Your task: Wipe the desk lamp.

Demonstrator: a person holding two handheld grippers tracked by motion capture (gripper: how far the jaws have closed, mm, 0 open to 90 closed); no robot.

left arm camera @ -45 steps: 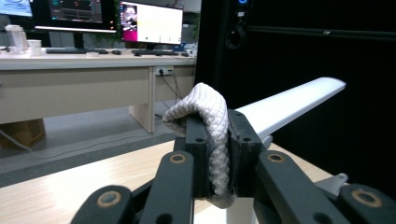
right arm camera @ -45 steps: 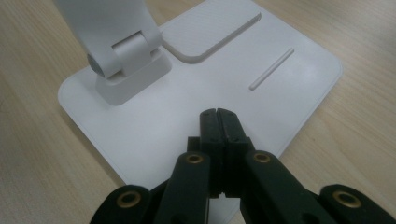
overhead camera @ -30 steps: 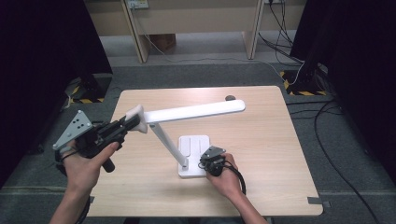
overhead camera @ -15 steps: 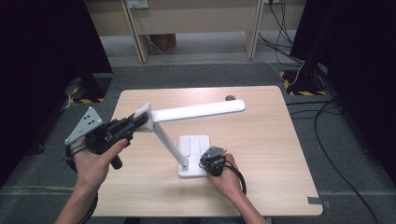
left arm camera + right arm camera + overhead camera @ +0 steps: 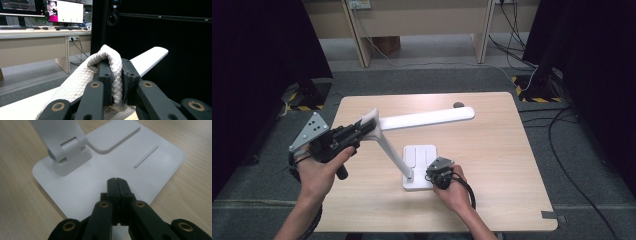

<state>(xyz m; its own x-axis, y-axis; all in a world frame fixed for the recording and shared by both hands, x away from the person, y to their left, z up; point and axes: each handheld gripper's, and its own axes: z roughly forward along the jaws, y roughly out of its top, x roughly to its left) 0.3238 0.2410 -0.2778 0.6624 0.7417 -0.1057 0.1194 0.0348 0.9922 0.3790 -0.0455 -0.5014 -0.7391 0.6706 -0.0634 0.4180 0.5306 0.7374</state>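
A white desk lamp stands on the wooden table (image 5: 492,165), with a flat base (image 5: 419,157), a slanted arm (image 5: 393,152) and a long head (image 5: 432,118). My left gripper (image 5: 362,129) is shut on a white quilted cloth (image 5: 371,119) and holds it against the lamp's elbow, where arm and head meet. In the left gripper view the cloth (image 5: 82,77) is folded over between the jaws of the left gripper (image 5: 116,72), and the lamp head (image 5: 150,58) reaches away beyond. My right gripper (image 5: 438,175) is shut, its tips (image 5: 117,181) resting on the base (image 5: 155,167) near the hinge (image 5: 70,152).
A small dark object (image 5: 458,105) lies by the table's far edge. Light wooden desks (image 5: 422,20) stand behind, with cables (image 5: 532,75) on the grey floor at right. Black curtains hang on both sides. Monitors (image 5: 65,11) sit on a desk in the left gripper view.
My left gripper has slid the cloth a little to the right along the lamp's elbow. The lamp and my right gripper have stayed where they were.
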